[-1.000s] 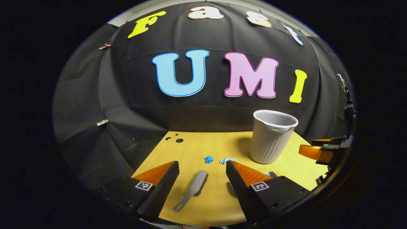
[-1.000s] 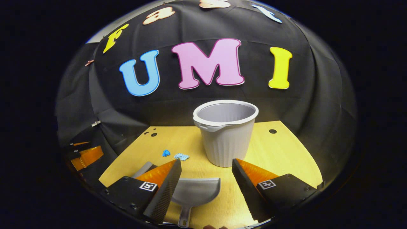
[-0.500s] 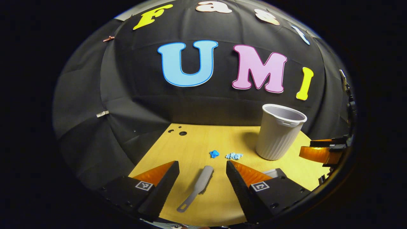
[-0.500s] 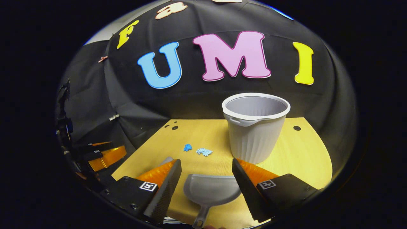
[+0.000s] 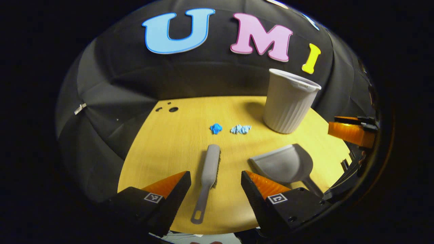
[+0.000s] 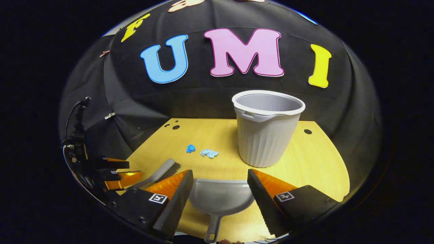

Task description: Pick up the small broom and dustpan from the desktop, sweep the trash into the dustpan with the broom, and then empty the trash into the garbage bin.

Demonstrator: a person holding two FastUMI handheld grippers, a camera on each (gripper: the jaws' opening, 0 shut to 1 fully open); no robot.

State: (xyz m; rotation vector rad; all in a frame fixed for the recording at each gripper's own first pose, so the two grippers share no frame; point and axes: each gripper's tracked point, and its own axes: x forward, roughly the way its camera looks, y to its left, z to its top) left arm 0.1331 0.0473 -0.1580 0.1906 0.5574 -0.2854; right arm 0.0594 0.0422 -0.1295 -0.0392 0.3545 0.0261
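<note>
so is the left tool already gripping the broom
No, the left tool is open, its fingers apart on either side of the broom, which lies flat on the desktop.

broom (image 5: 209,169): plain grey | dustpan (image 6: 220,200): grey | garbage bin (image 6: 267,127): pale grey, vertically ribbed | trash: one bright blue scrap (image 5: 216,128), one light blue scrap (image 5: 240,128) | desktop (image 5: 176,142): yellow wood grain | left gripper (image 5: 215,179) and right gripper (image 6: 220,184): black, orange fingers, checker tags

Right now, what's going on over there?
Both jaws open, nothing held. Broom and dustpan flat on desk, trash unswept by bin. Nothing in the way.
</note>
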